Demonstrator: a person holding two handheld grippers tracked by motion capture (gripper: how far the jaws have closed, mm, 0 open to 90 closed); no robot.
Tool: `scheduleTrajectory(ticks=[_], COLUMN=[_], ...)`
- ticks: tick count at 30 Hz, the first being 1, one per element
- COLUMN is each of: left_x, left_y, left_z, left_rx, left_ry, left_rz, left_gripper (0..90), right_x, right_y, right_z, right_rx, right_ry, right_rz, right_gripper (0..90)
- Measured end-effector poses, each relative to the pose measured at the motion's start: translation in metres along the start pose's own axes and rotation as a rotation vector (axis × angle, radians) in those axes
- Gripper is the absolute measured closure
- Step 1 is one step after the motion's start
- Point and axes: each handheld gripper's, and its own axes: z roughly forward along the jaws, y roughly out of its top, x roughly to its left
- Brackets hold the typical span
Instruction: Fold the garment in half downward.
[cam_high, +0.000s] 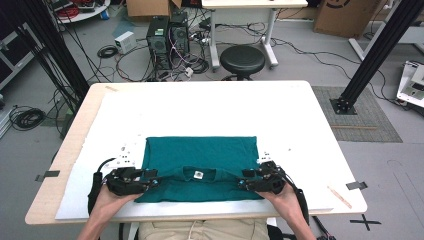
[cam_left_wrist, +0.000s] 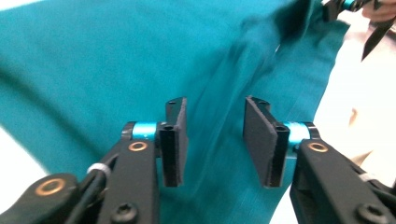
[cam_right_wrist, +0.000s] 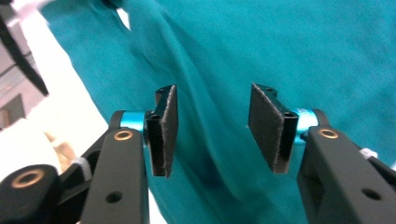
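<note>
The left gripper (cam_left_wrist: 215, 140) has its jaws spread above the teal shirt (cam_high: 200, 155). The right gripper (cam_right_wrist: 212, 133) is also spread, pinching nothing.

I see a pale wooden table (cam_high: 80, 130) covered by a white sheet (cam_high: 210, 107). On the sheet, near the table's near edge, lies a folded teal shirt (cam_high: 200, 155). A wooden stick (cam_high: 339, 196) rests by the near right corner.

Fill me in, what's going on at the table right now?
A person is folding a teal T-shirt on the white table. The left gripper and right gripper sit at the near corners of the folded shirt, either side of the collar. Both sets of jaws stand open over the cloth, gripping nothing.
</note>
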Motion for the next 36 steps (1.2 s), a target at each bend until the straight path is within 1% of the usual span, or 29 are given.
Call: scheduleTrajectory(ticks=[1,3,4,5,6,7,9,10,11,12,13,14,15,17,18,19,20,21,23,24,26,27,28,29,30,31,32,33,36], left_x=[-0.003,-0.009,-0.011,-0.013,-0.014,-0.015,-0.018,-0.019,-0.02,-0.021,-0.022,-0.023,-0.023,-0.025,-0.026,-0.027,-0.028,-0.03,-0.031,-0.032,-0.035,-0.037,-0.038,-0.04,-0.042,-0.043,-0.044,-0.044,-0.047], left_y=[0.003,0.009,0.01,0.011,0.012,0.011,0.008,0.007,0.004,0.002,-0.001,-0.004,-0.006,-0.01,-0.011,-0.01,-0.009,-0.006,0.0,0.004,0.012,0.017,0.019,0.021,0.022,0.022,0.02,0.018,0.009], left_z=[0.003,0.011,0.016,0.022,0.026,0.028,0.029,0.028,0.027,0.025,0.023,0.022,0.021,0.017,0.014,0.009,0.006,0.004,0.005,0.008,0.018,0.026,0.031,0.037,0.044,0.049,0.054,0.057,0.059], left_rx=[-0.002,0.012,0.03,0.047,0.063,0.068,0.082,0.093,0.097,0.103,0.11,0.112,0.121,0.133,0.129,0.115,0.098,0.071,0.042,0.03,0.011,0.014,0.017,0.026,0.041,0.061,0.08,0.101,0.146], left_ry=[0.0,-0.003,-0.001,-0.003,-0.013,-0.022,-0.048,-0.053,-0.054,-0.055,-0.06,-0.062,-0.068,-0.085,-0.09,-0.087,-0.082,-0.07,-0.035,-0.012,0.046,0.066,0.073,0.08,0.084,0.088,0.082,0.077,0.079], left_rz=[0.017,0.056,0.075,0.094,0.105,0.102,0.099,0.102,0.099,0.099,0.095,0.085,0.084,0.073,0.069,0.073,0.078,0.076,0.073,0.074,0.087,0.102,0.11,0.122,0.133,0.14,0.145,0.151,0.17], left_gripper=[59.3,59.9,61.9,65.9,73.0,78.7,86.5,86.9,87.0,87.0,86.6,84.5,82.6,77.9,73.6,72.9,71.3,69.2,65.3,63.8,59.0,58.6,58.6,58.6,58.6,58.7,58.6,58.7,58.9], right_x=[0.003,0.009,0.012,0.013,0.015,0.015,0.016,0.017,0.018,0.019,0.02,0.022,0.022,0.023,0.023,0.023,0.024,0.025,0.026,0.027,0.029,0.031,0.033,0.035,0.037,0.039,0.04,0.041,0.043], right_y=[0.004,0.011,0.014,0.016,0.016,0.016,0.013,0.01,0.007,0.004,0.001,-0.004,-0.007,-0.011,-0.014,-0.015,-0.015,-0.014,-0.009,-0.004,0.008,0.014,0.019,0.022,0.024,0.024,0.024,0.022,0.013], right_z=[0.002,0.01,0.014,0.019,0.024,0.027,0.028,0.026,0.024,0.022,0.02,0.018,0.017,0.014,0.011,0.008,0.004,0.0,-0.003,-0.003,0.005,0.012,0.021,0.027,0.034,0.039,0.044,0.047,0.049], right_rx=[-0.006,-0.003,0.003,0.011,0.015,0.024,0.019,0.013,0.007,0.0,0.005,0.004,0.006,0.022,0.026,0.031,0.022,-0.001,-0.039,-0.063,-0.097,-0.107,-0.105,-0.093,-0.076,-0.058,-0.043,-0.025,0.026], right_ry=[0.015,0.03,0.028,0.028,0.026,0.024,0.024,0.022,0.018,0.013,0.015,0.007,0.006,0.016,0.022,0.037,0.051,0.058,0.054,0.038,0.02,0.01,-0.006,-0.021,-0.039,-0.056,-0.074,-0.082,-0.071], right_rz=[-0.013,-0.05,-0.063,-0.075,-0.084,-0.083,-0.078,-0.081,-0.084,-0.094,-0.092,-0.097,-0.1,-0.09,-0.08,-0.066,-0.054,-0.049,-0.027,-0.008,0.001,0.005,0.005,-0.006,-0.005,-0.02,-0.033,-0.04,-0.063], right_gripper=[53.4,54.3,57.5,62.5,69.2,75.3,82.1,84.7,85.4,85.5,85.2,84.4,82.0,75.3,72.0,69.0,66.6,65.7,63.2,61.3,58.0,57.4,57.0,55.9,55.7,55.6,54.9,54.4,55.6])
